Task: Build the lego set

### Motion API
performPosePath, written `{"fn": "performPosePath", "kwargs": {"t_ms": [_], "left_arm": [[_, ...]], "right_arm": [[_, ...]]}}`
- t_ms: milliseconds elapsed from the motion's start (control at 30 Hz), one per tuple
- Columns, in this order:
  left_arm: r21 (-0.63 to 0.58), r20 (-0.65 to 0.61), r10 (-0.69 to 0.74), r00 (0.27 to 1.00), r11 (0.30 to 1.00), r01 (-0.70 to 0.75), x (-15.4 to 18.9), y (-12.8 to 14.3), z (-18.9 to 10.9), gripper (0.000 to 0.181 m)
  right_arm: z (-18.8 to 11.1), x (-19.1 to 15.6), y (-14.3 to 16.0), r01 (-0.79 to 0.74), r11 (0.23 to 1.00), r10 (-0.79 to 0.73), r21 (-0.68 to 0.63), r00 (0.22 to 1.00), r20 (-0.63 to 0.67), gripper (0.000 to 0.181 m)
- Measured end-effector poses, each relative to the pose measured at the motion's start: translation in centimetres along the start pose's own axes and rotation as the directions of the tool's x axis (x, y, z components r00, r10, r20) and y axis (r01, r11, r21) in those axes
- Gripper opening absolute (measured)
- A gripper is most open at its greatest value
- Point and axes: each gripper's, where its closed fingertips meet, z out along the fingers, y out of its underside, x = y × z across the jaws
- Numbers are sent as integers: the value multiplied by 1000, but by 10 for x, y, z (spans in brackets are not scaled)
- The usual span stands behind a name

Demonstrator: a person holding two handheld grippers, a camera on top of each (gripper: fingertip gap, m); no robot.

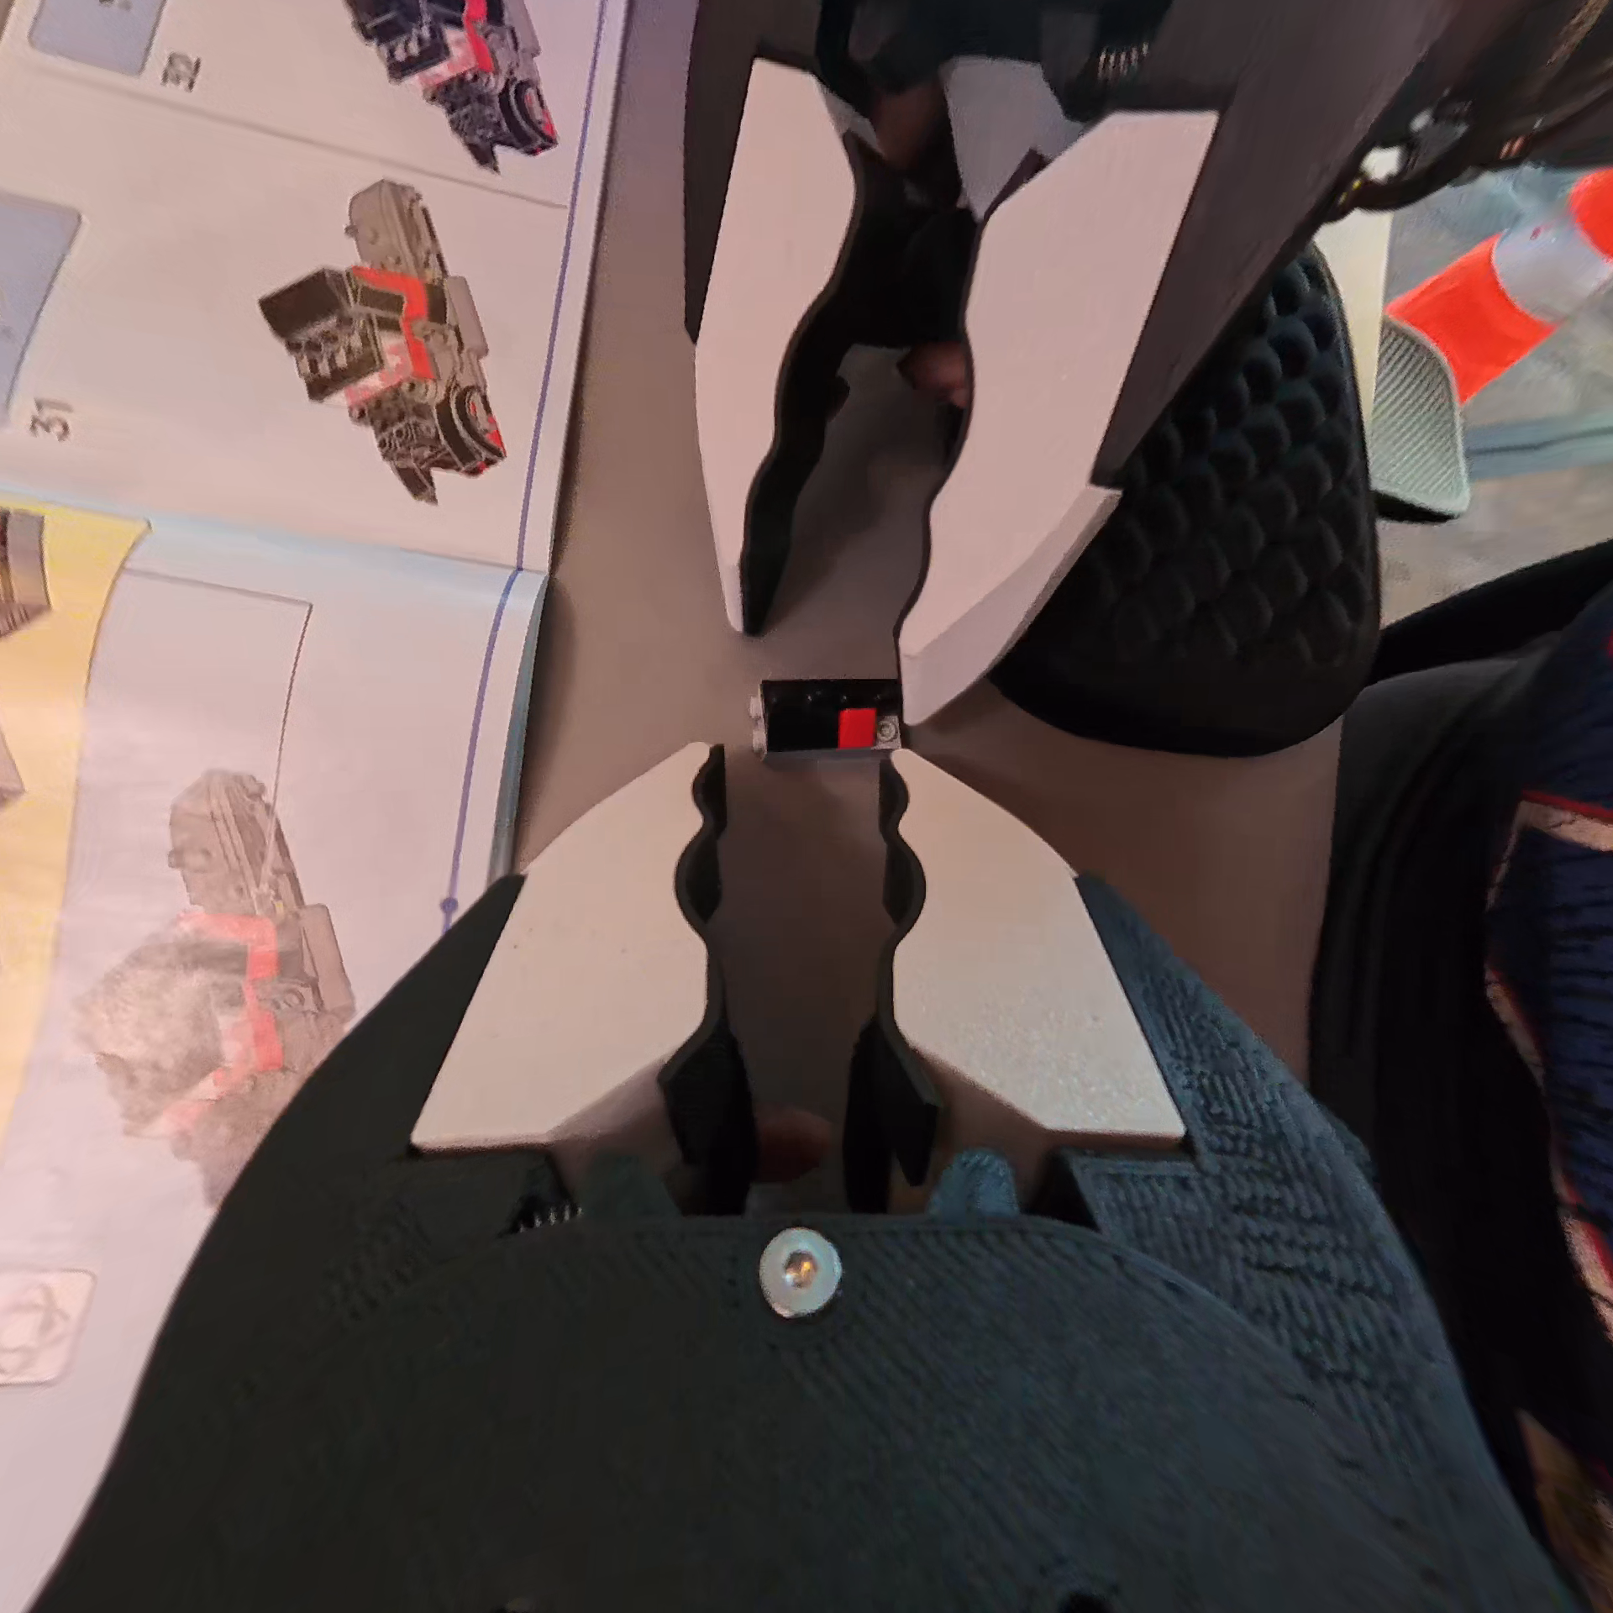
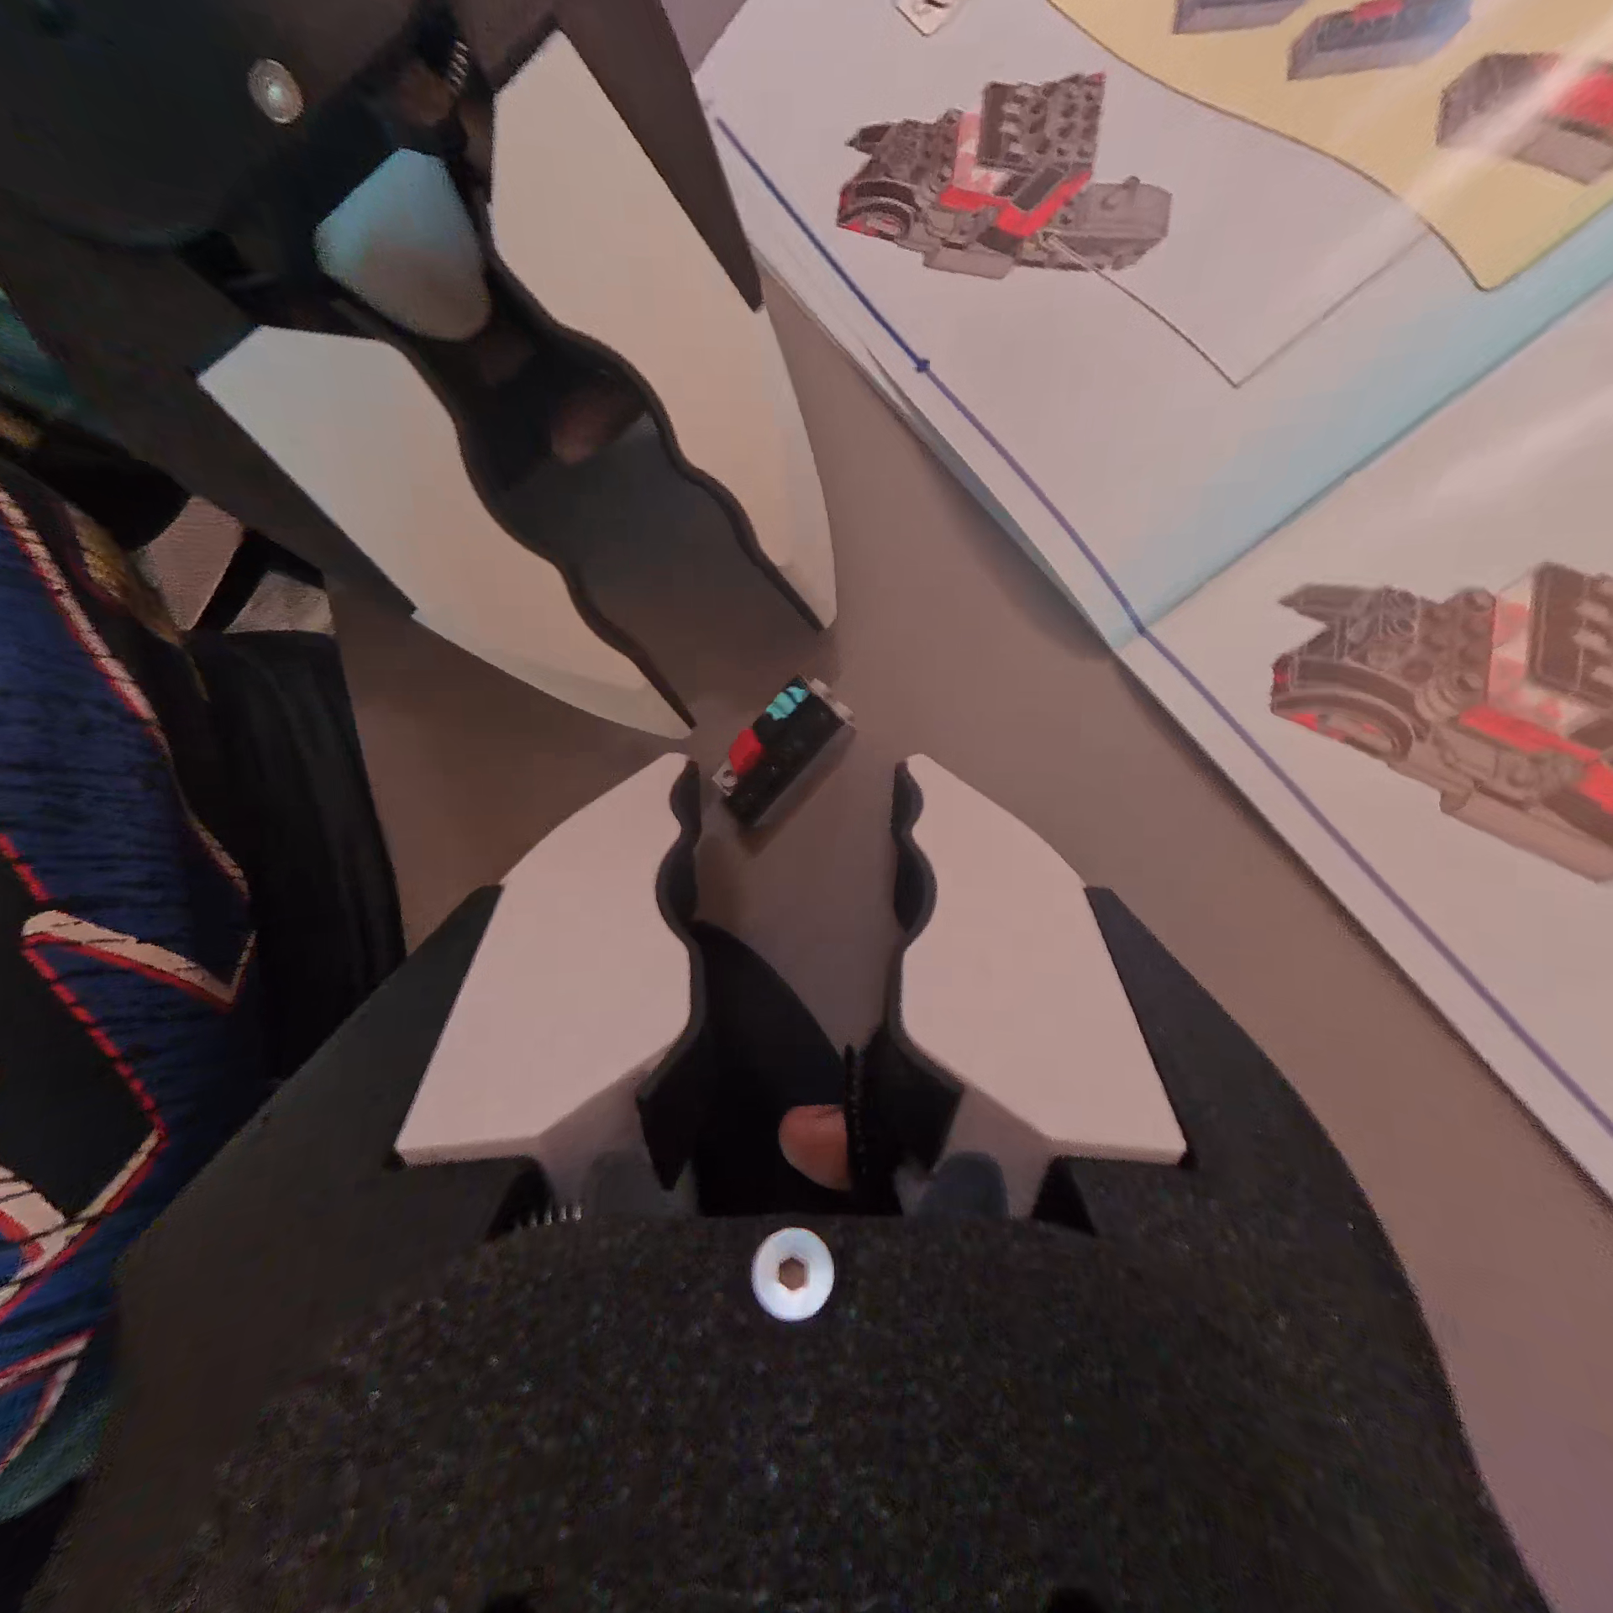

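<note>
Both pairs of tongs meet nose to nose over one tiny lego piece. The left tongs (image 1: pixel 803 768) are spread apart, fingertips just short of the brick, touching nothing. The right tongs (image 2: pixel 794 777) are likewise apart; the brick sits in front of the gap, nearer one finger, and I cannot tell whether that tip touches it. Neither pair is clamped on anything.

The lego piece (image 1: pixel 827 723) lies flat on the counter (image 1: pixel 611 436), between the four tips. It is a small black brick with a glossy top, a red patch on it, pale grey ends, and, seen from the right wrist, a bit of turquoise at one end. My guess is that it has been cornered like this so that one pair can steady it while the other closes across its narrow sides; being so small and slick, it may skid or tip when pinched.

The fingers (image 1: pixel 602 960) are pale, smooth wedges with black, wavy inner edges, set in rough, layered black printed bodies with a silver screw.

The counter is plain, matt grey. Beside the tongs lies the open instruction booklet (image 1: pixel 262 611), glossy paper showing a grey, black and red vehicle, kept near for reference, I would say. A bumpy black object (image 1: pixel 1222 524) rests beyond the right tongs.
</note>
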Motion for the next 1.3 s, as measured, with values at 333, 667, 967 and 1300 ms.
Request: {"fn": "performPosePath", "kwargs": {"t_ms": [333, 667, 967, 1300], "left_arm": [[-1, -184, 330, 926, 942, -336, 8, -2, -6, 53], [-39, -338, 358, 870, 919, -393, 20, 9, -2, 57], [-62, -294, 336, 895, 927, -369, 23, 12, -3, 49], [-1, -193, 427, 884, 900, -435, 12, -1, 8, 34]], "right_arm": [[0, -14, 13, -35, 999, 33, -6, 969, -246, 43], [6, -7, 16, 136, 989, -145, -49, 918, -370, 31], [-3, -12, 13, 216, 976, -205, 10, 939, -275, 29], [-8, -7, 8, 250, 966, -245, 67, 966, -82, 20]]}}
